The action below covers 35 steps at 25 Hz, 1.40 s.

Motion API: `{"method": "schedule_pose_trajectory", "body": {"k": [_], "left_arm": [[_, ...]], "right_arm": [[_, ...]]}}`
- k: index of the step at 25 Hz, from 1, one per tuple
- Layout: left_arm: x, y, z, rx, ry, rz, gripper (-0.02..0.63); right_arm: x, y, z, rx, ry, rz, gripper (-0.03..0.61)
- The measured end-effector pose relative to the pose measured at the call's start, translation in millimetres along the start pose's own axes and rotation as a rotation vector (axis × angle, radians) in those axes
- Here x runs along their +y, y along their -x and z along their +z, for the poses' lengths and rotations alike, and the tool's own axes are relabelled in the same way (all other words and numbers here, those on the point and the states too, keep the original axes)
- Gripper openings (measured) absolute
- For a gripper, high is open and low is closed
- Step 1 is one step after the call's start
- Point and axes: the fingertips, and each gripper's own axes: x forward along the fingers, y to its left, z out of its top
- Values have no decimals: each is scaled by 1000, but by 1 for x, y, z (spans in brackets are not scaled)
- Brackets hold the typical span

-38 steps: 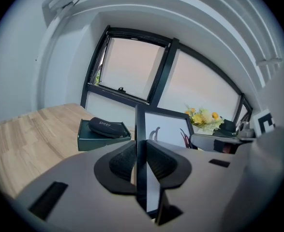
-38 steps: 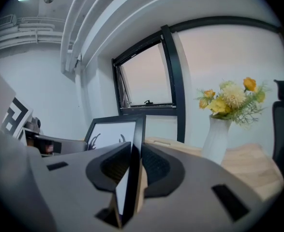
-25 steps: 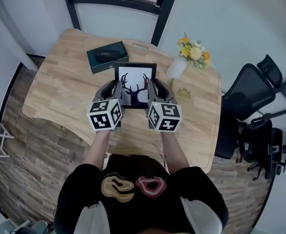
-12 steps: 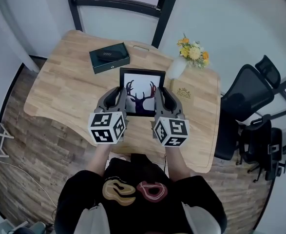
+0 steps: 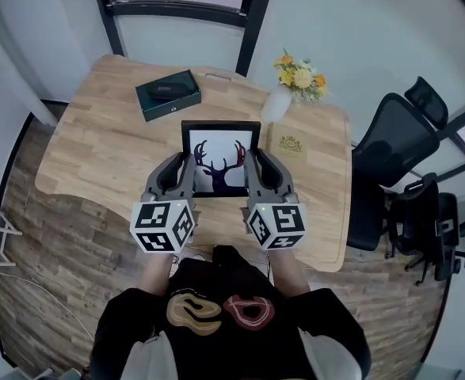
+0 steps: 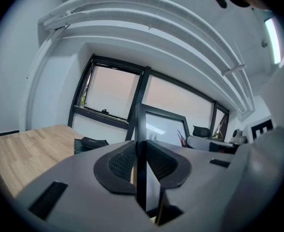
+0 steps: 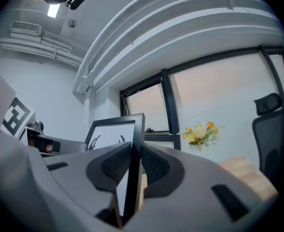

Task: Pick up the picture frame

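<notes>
Black pads (image 6: 118, 164) on the left tool (image 5: 184, 165) squeeze the left side of the picture frame (image 5: 220, 163). The thin black edge sits right between the two jaws, and both pads press on it. The right tool (image 5: 256, 165) does the same on the right side, with its jaws closed on the black rim. Each tool has a cube (image 5: 162, 226) with square black-and-white marks at its back end, close to the person.

The picture frame is held between the two tools, over the middle of the counter (image 5: 97, 145). Its picture shows a dark deer head with big antlers on white, and it faces up at the person. I cannot tell if the bottom of the picture frame touches the wood.

The counter is light wood. A dark green box (image 5: 168, 94) lies flat on it, behind the picture frame and to the left, well apart from it. A white vase (image 5: 277, 105) with yellow and orange flowers (image 5: 299, 75) stands behind the picture frame on the right. A small brown card (image 5: 289, 146) with a gold mark lies near the right tool. A black chair (image 5: 390, 145) stands past the right end of the counter, on a wooden floor (image 5: 26, 244).
</notes>
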Motion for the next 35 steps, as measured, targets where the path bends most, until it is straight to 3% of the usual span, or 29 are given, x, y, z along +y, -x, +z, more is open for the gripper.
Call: {"method": "schedule_pose_trajectory", "body": {"k": [17,35], "left_arm": [[-7,33,11,-41,0,-14,80],[-11,40,7,-17,16,-40,80]], "right_arm": [[20,24,17,-54,15,15,74],[21,34,14,-55,13,-4,72]]}}
